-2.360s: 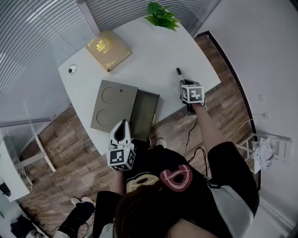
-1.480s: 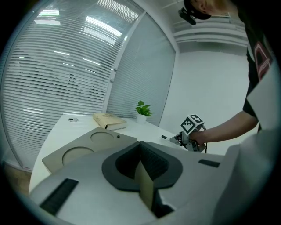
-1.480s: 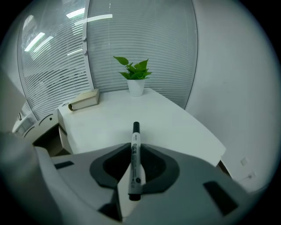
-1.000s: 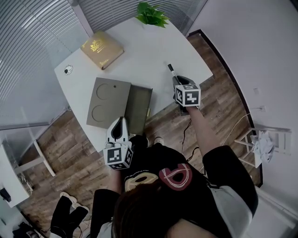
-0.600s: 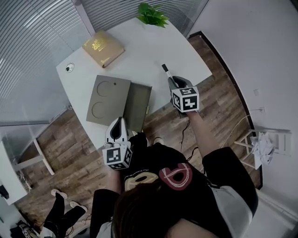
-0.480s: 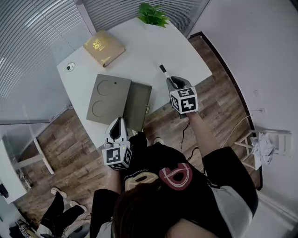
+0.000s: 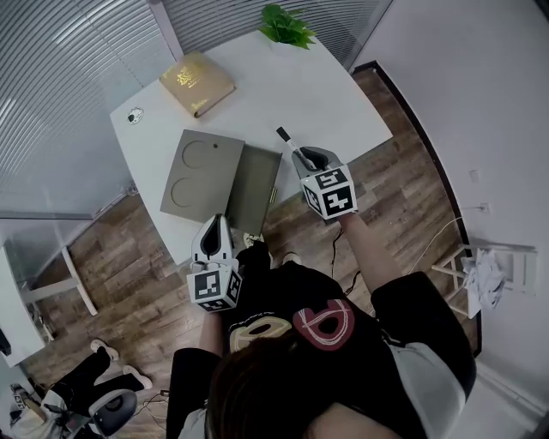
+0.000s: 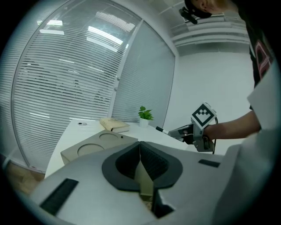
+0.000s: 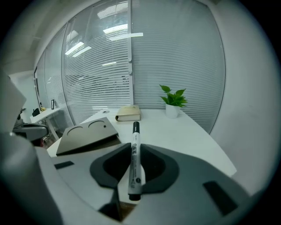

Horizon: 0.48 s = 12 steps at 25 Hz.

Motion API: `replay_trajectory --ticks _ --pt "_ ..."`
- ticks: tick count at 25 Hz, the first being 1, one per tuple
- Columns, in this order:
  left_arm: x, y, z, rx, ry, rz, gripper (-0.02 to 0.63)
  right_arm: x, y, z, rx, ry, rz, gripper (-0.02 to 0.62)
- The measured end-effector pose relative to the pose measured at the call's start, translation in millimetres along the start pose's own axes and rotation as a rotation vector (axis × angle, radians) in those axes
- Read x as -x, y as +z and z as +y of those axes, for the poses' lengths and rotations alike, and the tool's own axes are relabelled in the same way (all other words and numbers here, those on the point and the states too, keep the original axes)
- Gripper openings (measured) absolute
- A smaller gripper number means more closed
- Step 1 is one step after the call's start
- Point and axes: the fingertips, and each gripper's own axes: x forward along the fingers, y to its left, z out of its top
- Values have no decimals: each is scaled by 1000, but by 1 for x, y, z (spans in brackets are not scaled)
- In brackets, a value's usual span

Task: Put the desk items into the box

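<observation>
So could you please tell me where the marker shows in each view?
Head view: marker just above centre.
Left gripper view: small, just right of centre.
Right gripper view: bottom centre, clamped between the jaws.
Shared landmark: the potted plant.

White desk [image 7: 257, 99] on wood-plank floor [image 7: 94, 253], glass partition with lowered slatted blinds [image 7: 69, 51] along its far edges, plain white wall [image 7: 480, 86] on the right, ceiling lights [image 9: 115, 30] reflected in the glass.

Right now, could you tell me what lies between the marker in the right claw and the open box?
Nothing: in the head view, only a bare strip of white desk shows between the marker and the box.
</observation>
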Motion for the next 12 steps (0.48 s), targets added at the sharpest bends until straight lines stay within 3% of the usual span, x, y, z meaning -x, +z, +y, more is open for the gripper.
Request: replay_trajectory --ticks 12 --pt "18 -3 4 9 40 -16 18 -6 -20 44 -23 55 90 75"
